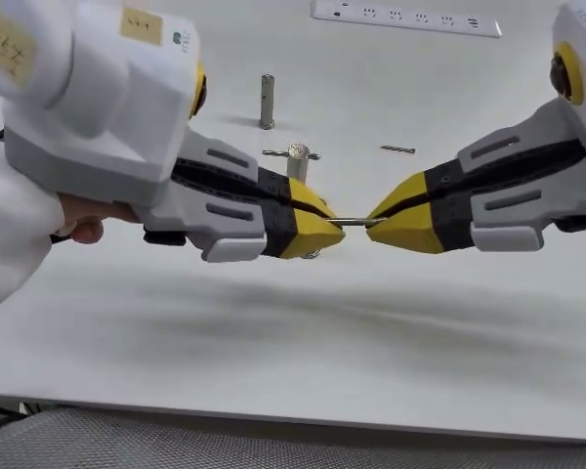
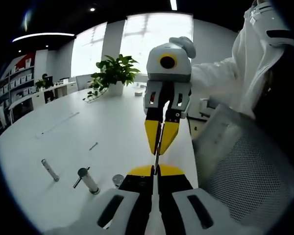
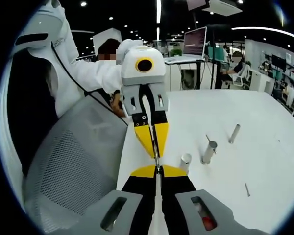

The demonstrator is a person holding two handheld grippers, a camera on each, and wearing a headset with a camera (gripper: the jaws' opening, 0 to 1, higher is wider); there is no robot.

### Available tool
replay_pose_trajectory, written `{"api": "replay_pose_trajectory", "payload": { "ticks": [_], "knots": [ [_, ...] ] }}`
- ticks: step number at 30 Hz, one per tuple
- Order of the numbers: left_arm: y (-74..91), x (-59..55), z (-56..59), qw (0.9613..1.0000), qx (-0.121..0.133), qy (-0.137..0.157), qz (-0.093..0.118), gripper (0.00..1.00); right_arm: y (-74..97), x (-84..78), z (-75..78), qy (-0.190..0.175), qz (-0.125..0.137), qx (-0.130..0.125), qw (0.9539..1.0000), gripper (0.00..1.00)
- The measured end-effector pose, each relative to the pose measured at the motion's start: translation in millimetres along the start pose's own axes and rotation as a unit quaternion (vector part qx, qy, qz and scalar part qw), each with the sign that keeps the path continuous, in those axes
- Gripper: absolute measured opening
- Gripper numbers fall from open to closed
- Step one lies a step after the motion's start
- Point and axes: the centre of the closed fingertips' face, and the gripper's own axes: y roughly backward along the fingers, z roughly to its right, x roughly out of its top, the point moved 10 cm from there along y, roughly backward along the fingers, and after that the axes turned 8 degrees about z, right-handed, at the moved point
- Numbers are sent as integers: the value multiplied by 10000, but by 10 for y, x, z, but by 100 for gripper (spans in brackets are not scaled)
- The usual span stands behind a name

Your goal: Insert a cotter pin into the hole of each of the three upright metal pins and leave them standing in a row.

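Left gripper [image 1: 332,231], right gripper [image 1: 376,222] tip to tip over table [image 1: 273,332] middle, each clamped on one cotter pin [image 1: 356,222]. Left gripper view: jaws closed on its end. Right gripper view: likewise; three metal pins [image 3: 209,152] upright nearby, toward table's far edge.

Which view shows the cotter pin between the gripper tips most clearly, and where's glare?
Head view: cotter pin sharp, grey shadow band on the table below. Left gripper view: windows blown out, pin a thin dark line. Right gripper view: dark ceiling, fisheye bends the table edge.
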Motion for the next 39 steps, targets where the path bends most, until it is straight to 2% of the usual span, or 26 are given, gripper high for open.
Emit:
{"api": "replay_pose_trajectory", "payload": {
  "ticks": [5, 8, 11, 15, 17, 18, 21, 24, 25, 28, 34, 39],
  "knots": [
    [-3, -3, 2, 10000, 32, -56, -2, 0, -35, -8, 20, -1, -56, 3, 10000, 0],
    [-3, -2, -11, 9998, 123, -168, 8, 1, -37, -14, 26, -35, -61, -30, 10000, 0],
    [5, -28, -53, 9995, 241, -172, -73, 1, -27, -28, 35, -31, -117, -86, 9999, 0],
    [29, -60, -120, 9987, 447, -221, -138, 7, -2, -95, 99, -85, -223, -175, 9996, 0],
    [44, -74, -174, 9973, 668, -246, -164, 14, 9, -94, 80, -130, -255, -181, 9994, 0],
    [53, -83, -217, 9959, 856, -264, -159, 16, 15, -113, 103, -166, -254, -206, 9993, 0],
    [59, -98, -266, 9954, 910, -243, -156, 16, 6, -139, 104, -180, -304, -252, 9991, 0],
    [46, -125, -303, 9951, 924, -239, -238, 18, -8, -195, 161, -207, -372, -292, 9987, 0],
    [29, -145, -367, 9954, 896, -222, -270, 19, -9, -223, 193, -217, -395, -308, 9985, 0],
    [-1, -179, -373, 9962, 782, -155, -364, 20, -2, -241, 215, -235, -456, -341, 9981, 0],
    [-57, -236, -407, 9957, 691, -247, -566, 21, -11, -318, 333, -296, -609, -414, 9968, 0],
    [-89, -243, -433, 9964, 593, -217, -557, 20, -27, -346, 338, -322, -629, -378, 9968, 0]
  ]
}}
